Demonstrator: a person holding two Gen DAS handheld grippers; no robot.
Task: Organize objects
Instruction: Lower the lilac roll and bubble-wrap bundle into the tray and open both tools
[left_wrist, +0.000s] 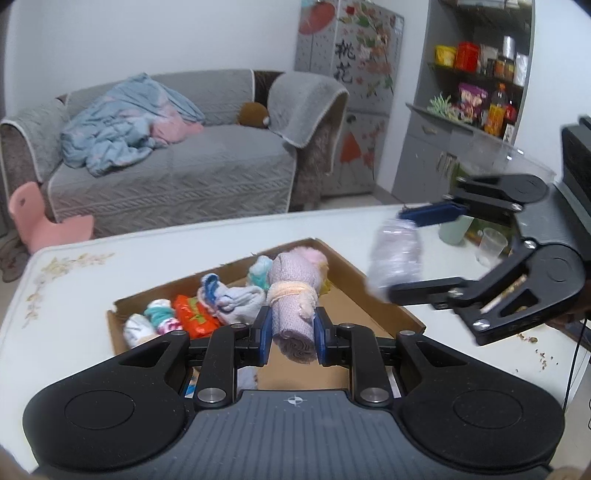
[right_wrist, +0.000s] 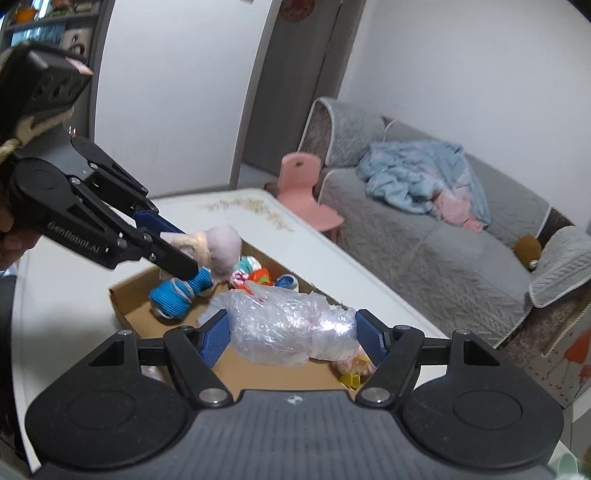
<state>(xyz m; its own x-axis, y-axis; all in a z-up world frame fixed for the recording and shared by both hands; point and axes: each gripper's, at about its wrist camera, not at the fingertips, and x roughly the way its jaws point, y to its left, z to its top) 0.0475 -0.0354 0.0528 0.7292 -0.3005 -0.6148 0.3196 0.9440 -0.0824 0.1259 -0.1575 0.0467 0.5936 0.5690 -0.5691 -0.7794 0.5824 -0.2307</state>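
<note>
Left wrist view: the left gripper (left_wrist: 292, 329) pinches one rolled cloth (left_wrist: 293, 295), long axis pointing away, above the box's (left_wrist: 384, 295) near edge. The right gripper (right_wrist: 291, 338) clamps one plastic-wrapped bundle (right_wrist: 291, 326) crosswise above the same box; about five small rolls lie along its far wall.

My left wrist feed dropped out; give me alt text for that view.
The left gripper is shut on a rolled lilac cloth above a cardboard box of bundled socks on a white table. At right, the right gripper holds a clear plastic-wrapped bundle.
</note>
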